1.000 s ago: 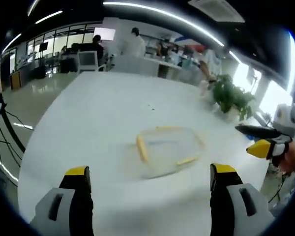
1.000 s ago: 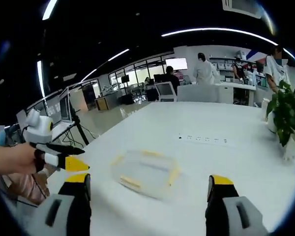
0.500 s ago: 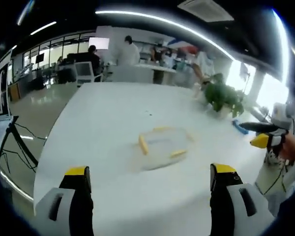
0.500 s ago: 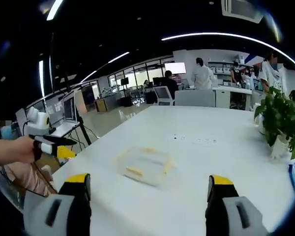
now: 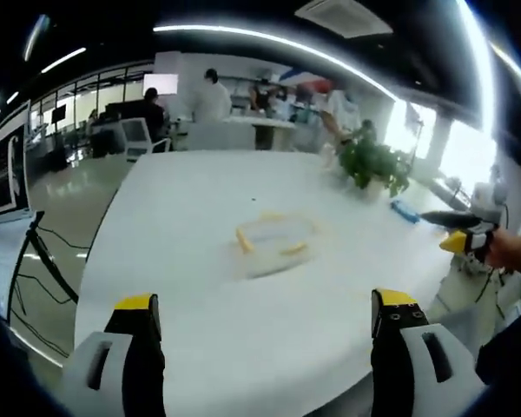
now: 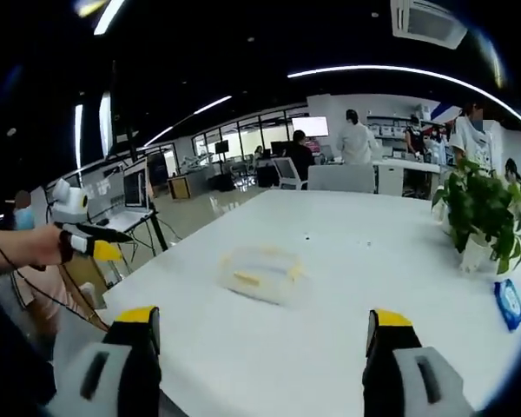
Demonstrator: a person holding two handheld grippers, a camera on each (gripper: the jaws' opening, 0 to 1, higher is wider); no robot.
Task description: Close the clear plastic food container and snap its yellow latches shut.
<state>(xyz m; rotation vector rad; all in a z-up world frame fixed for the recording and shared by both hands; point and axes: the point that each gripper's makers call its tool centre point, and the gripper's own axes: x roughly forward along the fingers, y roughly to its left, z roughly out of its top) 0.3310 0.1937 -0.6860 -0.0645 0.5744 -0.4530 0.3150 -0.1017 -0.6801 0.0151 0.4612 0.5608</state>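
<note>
The clear plastic food container (image 5: 273,244) with yellow latches lies on the white table (image 5: 191,208), lid down on it, well ahead of both grippers. In the right gripper view the container (image 6: 262,274) sits at mid-table. My left gripper (image 5: 265,334) is open, its yellow-tipped jaws wide apart with nothing between them, back near the table's edge. My right gripper (image 6: 253,339) is open too, equally far off. The right gripper (image 5: 462,234) shows at the right of the left gripper view, held by a hand; the left gripper (image 6: 89,243) shows at the left of the right gripper view.
A potted plant (image 6: 479,213) stands at the table's far side, with a blue packet (image 6: 506,304) near it. A tripod (image 5: 35,252) stands on the floor beside the table. People and desks with monitors (image 6: 330,143) are in the background.
Both grippers have drawn back from the container, which now looks smaller and farther in both views. The container itself has not moved. Both grippers stay open.
</note>
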